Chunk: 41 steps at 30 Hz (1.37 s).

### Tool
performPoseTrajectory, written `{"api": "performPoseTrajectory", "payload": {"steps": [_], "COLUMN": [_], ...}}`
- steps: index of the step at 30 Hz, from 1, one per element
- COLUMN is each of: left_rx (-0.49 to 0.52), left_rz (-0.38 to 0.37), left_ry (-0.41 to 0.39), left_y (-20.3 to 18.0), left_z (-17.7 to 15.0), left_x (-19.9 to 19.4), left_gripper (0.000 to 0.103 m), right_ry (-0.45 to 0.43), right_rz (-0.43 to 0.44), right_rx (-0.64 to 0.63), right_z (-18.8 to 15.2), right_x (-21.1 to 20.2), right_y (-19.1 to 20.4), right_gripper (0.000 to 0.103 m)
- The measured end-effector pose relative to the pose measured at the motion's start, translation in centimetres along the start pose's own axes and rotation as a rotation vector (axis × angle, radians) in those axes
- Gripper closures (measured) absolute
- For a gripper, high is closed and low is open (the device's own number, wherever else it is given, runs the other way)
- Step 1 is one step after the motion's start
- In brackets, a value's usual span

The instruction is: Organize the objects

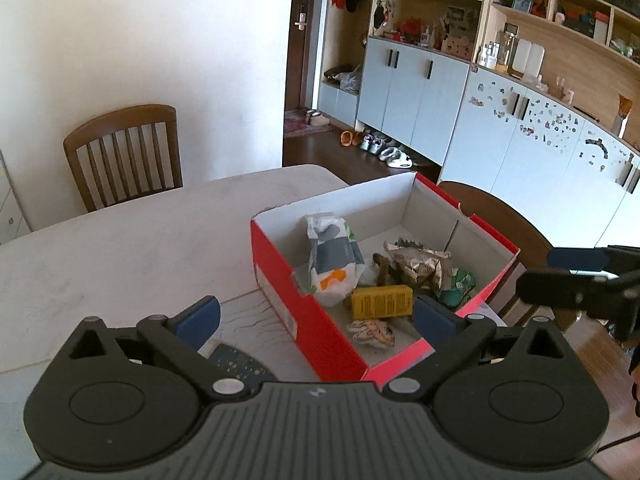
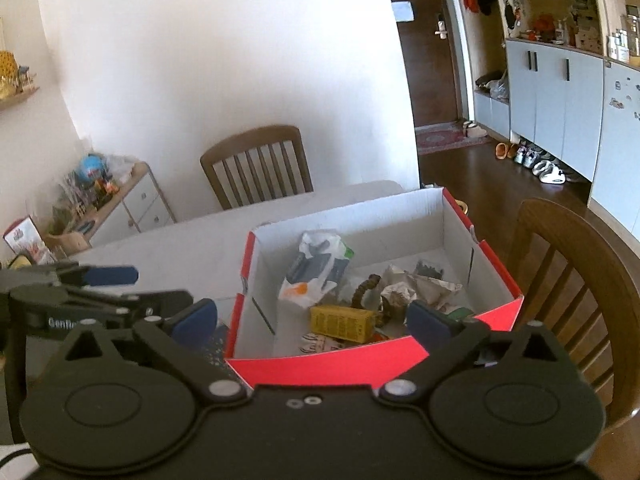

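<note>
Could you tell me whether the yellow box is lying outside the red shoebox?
No, the yellow box lies inside the red shoebox.

A wooden slat-back chair (image 1: 124,152) stood against the white wall (image 1: 160,32). Pale blue cabinets (image 1: 412,92) lined the far side, shoes (image 1: 376,146) on the dark floor beneath, a rug (image 2: 444,138) beside the brown door (image 1: 298,40).

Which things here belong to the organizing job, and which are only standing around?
Belongs to the job:
- red box
- yellow carton
- white pouch
- crumpled wrappers
- dark remote on the table

Just around:
- wooden chair
- shoes
- blue cabinets
</note>
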<state>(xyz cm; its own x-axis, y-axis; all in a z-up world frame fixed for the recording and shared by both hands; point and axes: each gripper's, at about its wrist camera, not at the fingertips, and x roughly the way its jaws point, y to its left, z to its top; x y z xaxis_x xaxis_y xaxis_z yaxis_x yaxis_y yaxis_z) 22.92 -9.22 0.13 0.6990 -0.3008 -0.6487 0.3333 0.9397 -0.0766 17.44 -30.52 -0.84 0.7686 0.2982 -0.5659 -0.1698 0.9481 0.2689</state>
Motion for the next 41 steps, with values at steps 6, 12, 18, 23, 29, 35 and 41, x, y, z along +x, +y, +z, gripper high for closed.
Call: {"api": "performPoseTrajectory", "payload": {"steps": [6,12,18,23,29,35,41], "left_rx": [0.001,0.038,0.050,0.052,0.060,0.071,0.062], "left_rz": [-0.022,-0.023,-0.039,-0.050,-0.056,-0.057,-0.070], "left_ry": [-0.015,-0.036,-0.042,-0.044,-0.042,-0.045,-0.042], "left_y": [0.7,0.4,0.4,0.6,0.8,1.0,1.5], "left_z": [-1.2,-2.2,-2.8,-3.3,-3.8,-4.0,-3.9], "left_x": [-1.9,-3.6,-4.4,-4.7,-4.7,-4.7,-4.6], "left_gripper": [0.000,0.000,0.000,0.000,0.000,0.000,0.000], "right_ry": [-0.031,-0.052,-0.070,-0.071,-0.064,-0.061,-0.057], "right_rz": [-0.013,-0.030,-0.044,-0.054,-0.074,-0.087,-0.095], "right_rx": [0.020,0.022,0.023,0.022,0.024,0.032,0.038], "right_z": [-1.0,-1.8,-2.5,-3.1,-3.8,-4.2,-4.2], "right_x": [-1.0,-2.0,-2.7,-3.0,-3.0,-2.9,-2.7], "right_y": [1.4,2.9,4.3,5.2,5.9,6.2,6.4], "right_gripper": [0.001,0.001,0.001,0.001,0.001,0.001,0.001]}}
